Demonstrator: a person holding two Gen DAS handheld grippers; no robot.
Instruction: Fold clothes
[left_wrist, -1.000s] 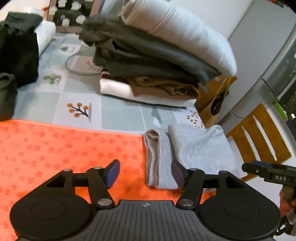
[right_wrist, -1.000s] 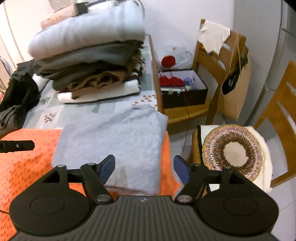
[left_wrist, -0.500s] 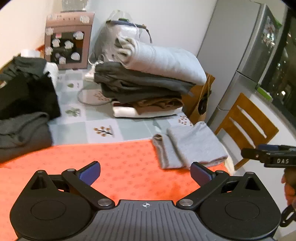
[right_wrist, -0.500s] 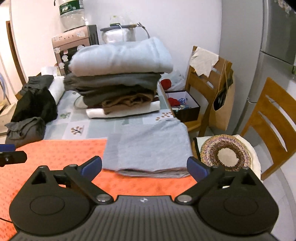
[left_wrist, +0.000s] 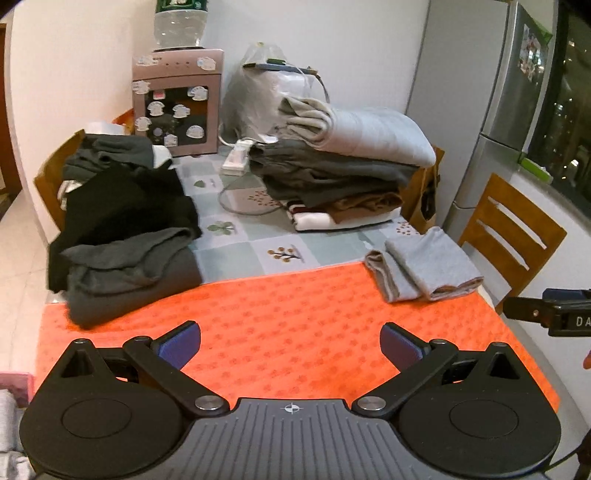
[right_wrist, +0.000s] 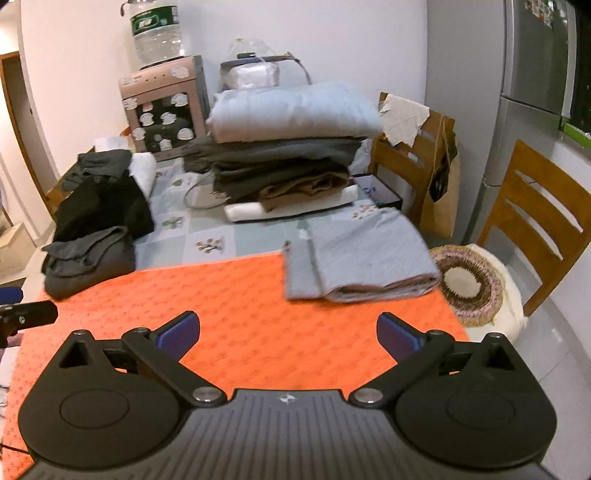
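A folded light grey garment (left_wrist: 424, 267) (right_wrist: 354, 254) lies at the far right corner of the orange mat (left_wrist: 288, 314) (right_wrist: 240, 306). My left gripper (left_wrist: 290, 345) hangs open over the near part of the mat, nothing between its blue pads. Well short of the folded garment, my right gripper (right_wrist: 288, 334) is open too and holds nothing. A heap of unfolded dark grey and black clothes (left_wrist: 122, 229) (right_wrist: 96, 232) sits at the mat's far left. The right gripper's tip shows at the right edge of the left wrist view.
A tall stack of folded clothes (left_wrist: 343, 177) (right_wrist: 291, 147) stands at the back of the table. Behind it are a water dispenser (left_wrist: 177, 99) and a plastic-wrapped appliance. Wooden chairs (right_wrist: 535, 221), one with a woven cushion (right_wrist: 469, 284), and a fridge stand to the right.
Both grippers have opened wide and pulled back and up from the folded grey garment, which now lies alone at the mat's far right.
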